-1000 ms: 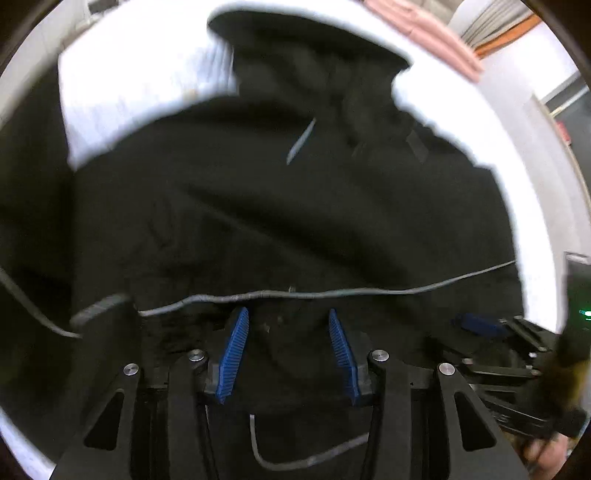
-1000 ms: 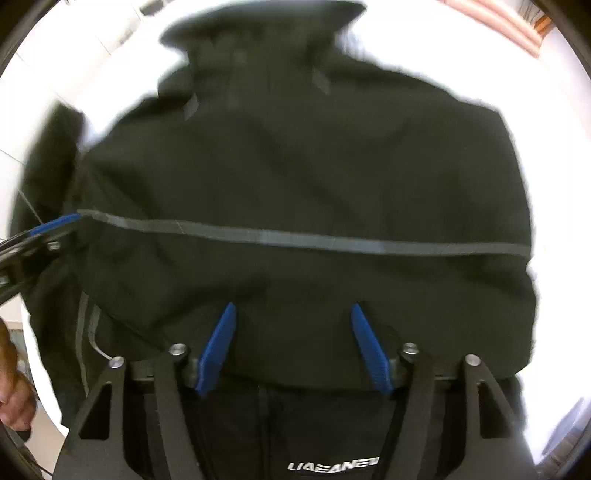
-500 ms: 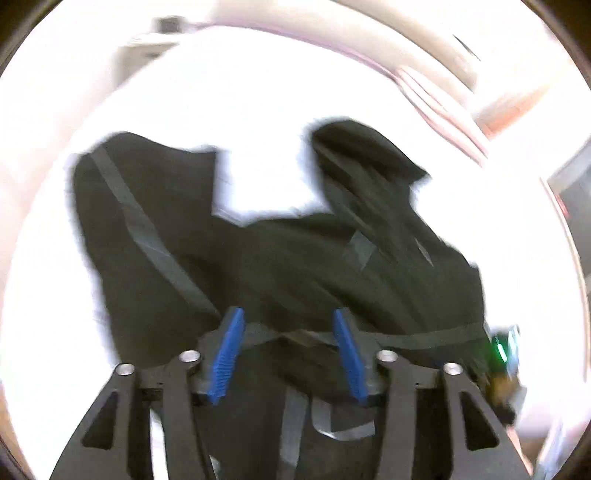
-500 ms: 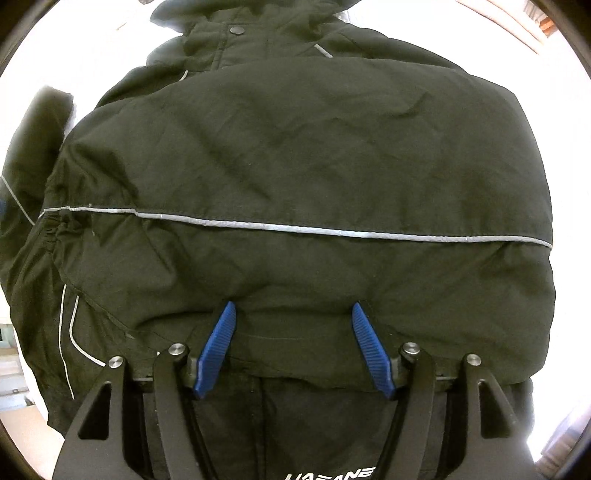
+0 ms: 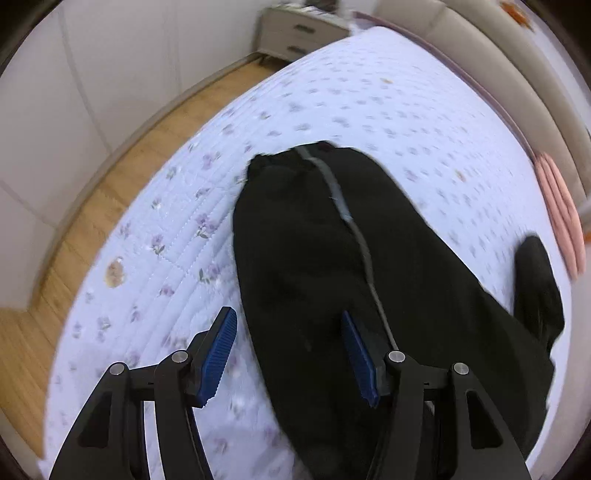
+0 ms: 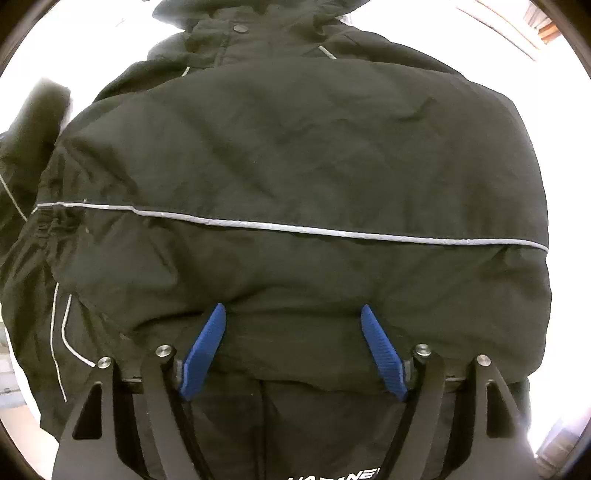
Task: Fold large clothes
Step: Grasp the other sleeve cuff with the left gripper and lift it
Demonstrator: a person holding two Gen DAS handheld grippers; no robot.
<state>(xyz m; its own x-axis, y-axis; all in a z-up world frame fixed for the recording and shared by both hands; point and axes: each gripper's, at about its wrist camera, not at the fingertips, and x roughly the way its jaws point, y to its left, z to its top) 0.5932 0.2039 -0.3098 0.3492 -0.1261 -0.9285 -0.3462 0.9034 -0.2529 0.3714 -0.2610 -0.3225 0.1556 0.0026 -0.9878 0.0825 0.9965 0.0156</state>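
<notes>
A black jacket (image 6: 295, 147) with thin reflective piping (image 6: 295, 227) lies folded on the bed and fills the right wrist view, its collar snap (image 6: 236, 27) at the top. My right gripper (image 6: 293, 309) points down at the jacket's near folded edge. Its jaws are opening, the cloth sits between the pads, and they do not pinch it. In the left wrist view a black sleeve (image 5: 314, 240) with a grey stripe (image 5: 343, 206) stretches away across the quilt. My left gripper (image 5: 287, 315) is open above the sleeve's left edge, one pad over quilt, the other over sleeve.
The bed's pale floral quilt (image 5: 369, 92) surrounds the sleeve. Wooden floor (image 5: 110, 192) and white cupboard doors run along its left side, with a small drawer unit (image 5: 295, 33) beyond. A beige headboard (image 5: 498, 62) and a pink item (image 5: 561, 214) stand at the right.
My left gripper swung off the jacket's body, rolling as it went, out to the spread sleeve, and its jaws widened. The right gripper stayed in place and spread its jaws wider.
</notes>
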